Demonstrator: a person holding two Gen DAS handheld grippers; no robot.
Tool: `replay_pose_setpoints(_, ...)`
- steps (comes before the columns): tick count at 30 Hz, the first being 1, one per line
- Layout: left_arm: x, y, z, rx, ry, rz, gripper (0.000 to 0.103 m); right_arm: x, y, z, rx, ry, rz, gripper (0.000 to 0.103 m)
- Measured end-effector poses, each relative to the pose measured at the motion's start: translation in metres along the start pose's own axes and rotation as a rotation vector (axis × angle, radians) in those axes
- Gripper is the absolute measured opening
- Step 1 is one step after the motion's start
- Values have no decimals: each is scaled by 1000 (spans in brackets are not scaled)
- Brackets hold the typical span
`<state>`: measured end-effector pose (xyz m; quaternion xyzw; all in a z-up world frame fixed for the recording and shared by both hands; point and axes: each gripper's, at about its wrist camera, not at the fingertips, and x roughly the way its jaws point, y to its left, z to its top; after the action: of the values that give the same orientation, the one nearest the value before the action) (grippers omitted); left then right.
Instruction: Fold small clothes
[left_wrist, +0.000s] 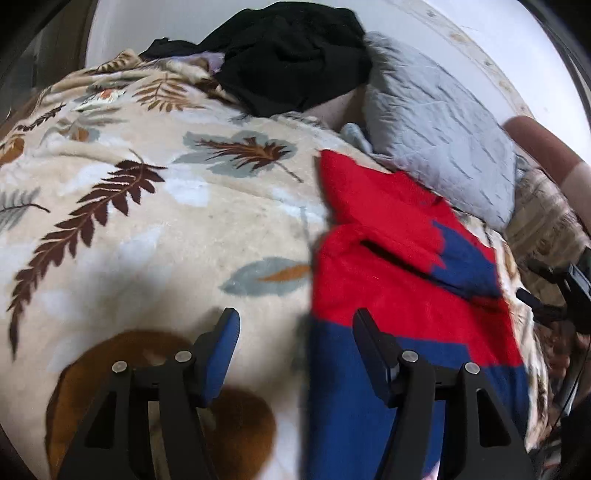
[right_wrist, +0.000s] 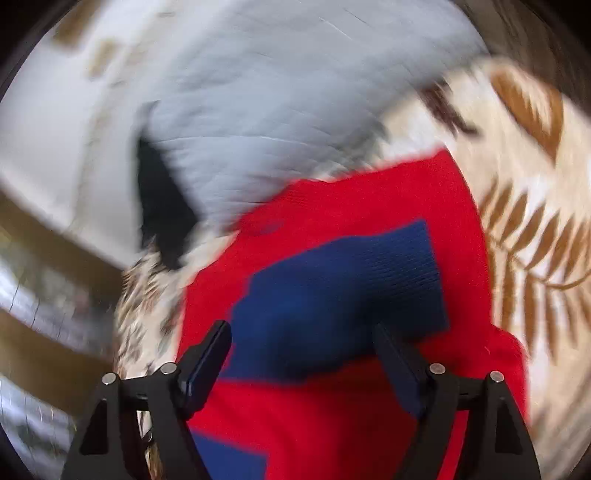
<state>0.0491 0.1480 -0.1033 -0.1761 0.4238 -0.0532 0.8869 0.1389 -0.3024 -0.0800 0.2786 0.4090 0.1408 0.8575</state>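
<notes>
Lying on leaf-print blanket: red-and-blue sweater

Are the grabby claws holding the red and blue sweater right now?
No, nothing is held. The left gripper and the right gripper both have their jaws wide apart above the red and blue sweater, which lies on the leaf-print blanket.

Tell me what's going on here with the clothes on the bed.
A person with a gripper in each hand is folding a red and blue sweater on a leaf-print blanket. The left gripper and right gripper are open above it, gripping nothing. A black garment and grey pillow lie beyond. The right view is blurred.
</notes>
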Motion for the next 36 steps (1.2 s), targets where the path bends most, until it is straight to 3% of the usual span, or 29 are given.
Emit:
replay_pose_setpoints(4,-40,-13,-30,40,42,-79,65,-67,-19,-48,-50,38,3,82)
replay_pose_setpoints(8,-68,-14,-70,33,101,-91,67,-121,-60,-125,54,143,28,82)
replay_pose_setpoints(13,-75,-8,-122,-6,223,-96,67,-159,-93,-198,143,171,83,82)
replay_pose_setpoints(18,-81,-11,-131,-26,238,-107,67,-149,-96,-219,159,199,143,82)
replay_pose_setpoints(24,-78,-7,-141,-66,267,-107,66,-146,-92,-223,145,207,146,79)
replay_pose_setpoints(26,-79,-12,-141,-34,270,-96,61,-144,-96,-223,162,210,139,74)
replay_pose_setpoints(27,-78,-16,-142,-17,282,-109,54,-141,-94,-220,165,212,130,69)
replay_pose_setpoints(28,-75,-19,-143,1,299,-101,33,-140,-93,-220,167,215,117,63)
replay_pose_setpoints(29,-72,-20,-143,9,310,-84,21,-140,-95,-220,165,218,102,58)
replay_pose_setpoints(31,-68,-16,-145,-2,309,-70,15,-139,-100,-220,180,231,60,31)
replay_pose_setpoints(32,-68,-13,-145,-19,308,-82,10,-138,-102,-219,192,242,52,26)
replay_pose_setpoints(33,-68,-9,-145,-35,306,-88,9,-136,-104,-219,192,256,41,15)
replay_pose_setpoints(34,-70,-8,-144,-38,302,-94,5,-136,-102,-218,179,264,27,9)
replay_pose_setpoints(36,-82,-10,-141,-26,261,-91,5,-138,-98,-217,156,265,11,7)
